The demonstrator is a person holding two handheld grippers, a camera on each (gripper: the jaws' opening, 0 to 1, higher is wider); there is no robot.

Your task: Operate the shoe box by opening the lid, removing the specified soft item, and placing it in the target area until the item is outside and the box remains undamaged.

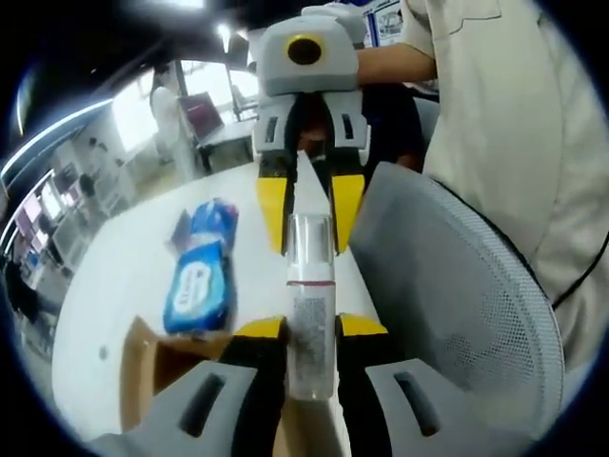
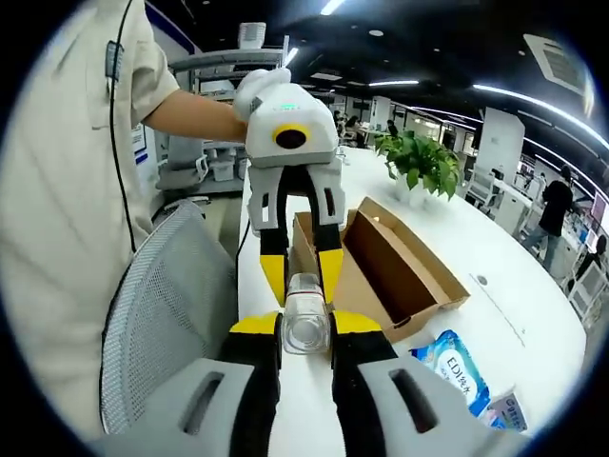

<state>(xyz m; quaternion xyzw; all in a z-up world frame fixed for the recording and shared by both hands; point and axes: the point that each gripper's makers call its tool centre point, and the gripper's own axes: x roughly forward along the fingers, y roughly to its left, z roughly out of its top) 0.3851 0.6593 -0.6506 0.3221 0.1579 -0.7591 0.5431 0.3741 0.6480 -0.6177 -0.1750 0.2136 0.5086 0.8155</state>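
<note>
- In the left gripper view, the left gripper has its yellow-tipped jaws closed on the lower, labelled part of a clear plastic bottle.
- The bottle reaches away from that gripper, and its far, clear end sits between the yellow jaws of the right gripper, which comes in from the far side and grips it.
- In the right gripper view the same bottle is seen end-on, held between the right gripper near the camera and the left gripper opposite, so both grippers clamp it at once.
- The cardboard shoe box lies open on the white table, its lid folded back, to the right of the grippers in the right gripper view.
- A blue soft pack of wipes lies on the table outside the box, left of the bottle in the left gripper view.
- A second blue pack lies near the box's near corner in the right gripper view.
- A grey mesh chair stands beside the table, with a person in a beige shirt behind it.
- A green potted plant stands on the far part of the table.
</note>
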